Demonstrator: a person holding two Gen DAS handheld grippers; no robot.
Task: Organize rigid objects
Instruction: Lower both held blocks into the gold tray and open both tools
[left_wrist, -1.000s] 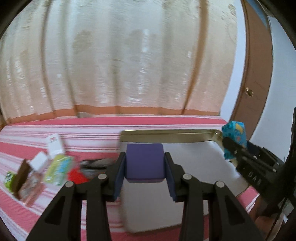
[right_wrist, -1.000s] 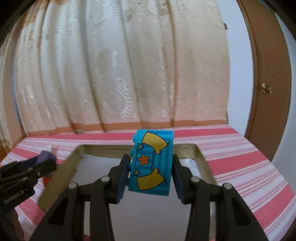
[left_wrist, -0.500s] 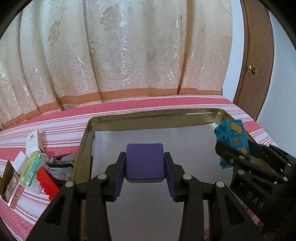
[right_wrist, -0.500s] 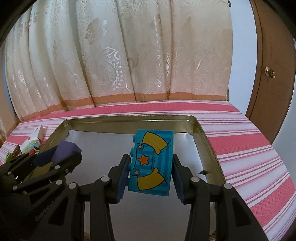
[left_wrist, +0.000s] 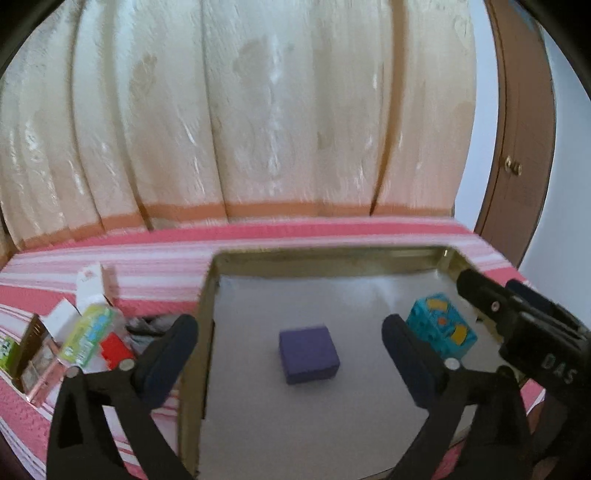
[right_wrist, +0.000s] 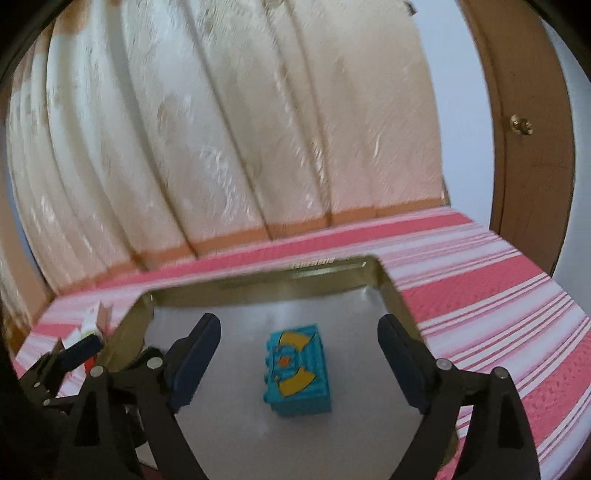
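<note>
1. The left hand-held gripper (left_wrist: 290, 350) has just been opened; the purple block (left_wrist: 308, 354) lies released on the tray (left_wrist: 205, 325) floor.
2. The right hand-held gripper (right_wrist: 299, 354) has just been opened too; the blue brick (right_wrist: 297, 373) lies freed near the tray's right wall.
3. Small boxes (left_wrist: 86, 332) are crowded on the striped bed (left_wrist: 155, 273) beside the tray's left edge.

Both wrist views look down, close; sharing the tray (left_wrist: 207, 295).
</note>
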